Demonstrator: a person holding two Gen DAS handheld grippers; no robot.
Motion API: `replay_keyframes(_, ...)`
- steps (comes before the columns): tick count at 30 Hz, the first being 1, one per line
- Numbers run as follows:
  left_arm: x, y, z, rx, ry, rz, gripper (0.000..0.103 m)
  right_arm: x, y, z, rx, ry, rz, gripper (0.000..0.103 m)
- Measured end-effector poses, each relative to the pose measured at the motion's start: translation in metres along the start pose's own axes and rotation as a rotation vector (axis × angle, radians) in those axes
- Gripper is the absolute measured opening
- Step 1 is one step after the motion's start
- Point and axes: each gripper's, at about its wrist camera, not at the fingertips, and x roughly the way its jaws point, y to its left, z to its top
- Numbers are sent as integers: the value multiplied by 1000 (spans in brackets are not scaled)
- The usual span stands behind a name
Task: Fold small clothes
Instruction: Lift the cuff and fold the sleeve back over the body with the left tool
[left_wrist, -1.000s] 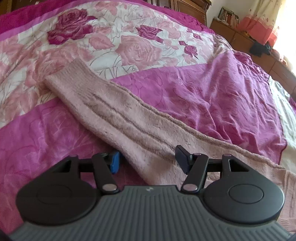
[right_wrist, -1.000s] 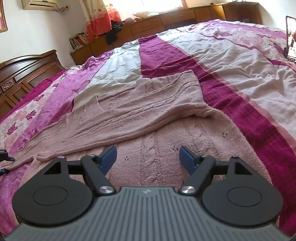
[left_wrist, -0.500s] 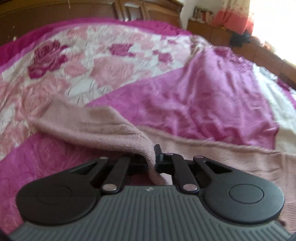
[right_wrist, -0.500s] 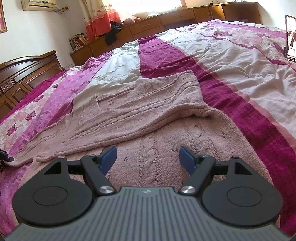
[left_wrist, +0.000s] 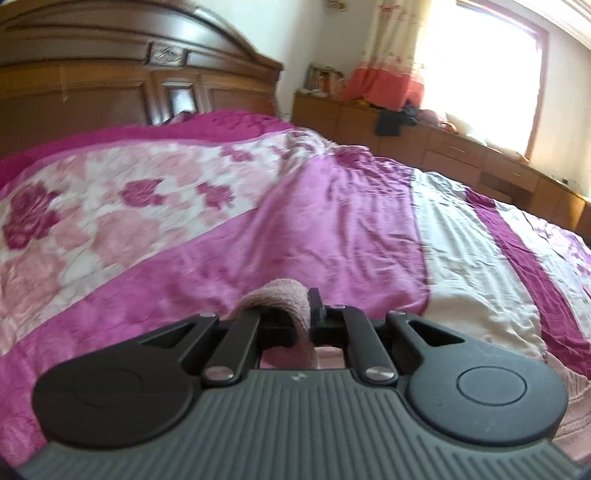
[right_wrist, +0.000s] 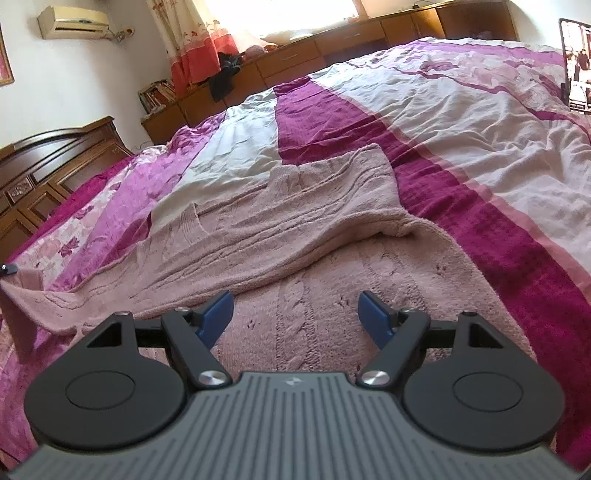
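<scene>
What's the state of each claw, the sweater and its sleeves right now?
left claw: shut on the sweater sleeve, fabric looped over its tips
right claw: open, nothing between its fingers, over the sweater body
pink sweater: spread on the bed, not yet fully folded
far sleeve: folded across the body
near sleeve: lifted off the bedspread at its end

Sweater (right_wrist: 295, 221) on bed (right_wrist: 480, 129); headboard (left_wrist: 110, 74) behind; dresser (right_wrist: 332, 48) beyond.

Ribbed grey gripper (right_wrist: 295, 308) housing, black round-lobed linkage arms, silver screws, blue fingertips (right_wrist: 218, 312)
</scene>
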Motion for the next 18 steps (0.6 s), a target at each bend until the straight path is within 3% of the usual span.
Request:
replay_keyframes(5, -4, -47, 0, 9, 1, -80, 8, -5, -6, 1, 18, -16, 12, 80)
replay_keyframes(13, -21, -137, -17, 121, -33, -208, 8, -11, -19, 3, 60, -36, 15, 80)
replay_keyframes(18, -20, -186, -45, 172, 19, -296, 8, -14, -24, 4, 70, -46, 23, 80)
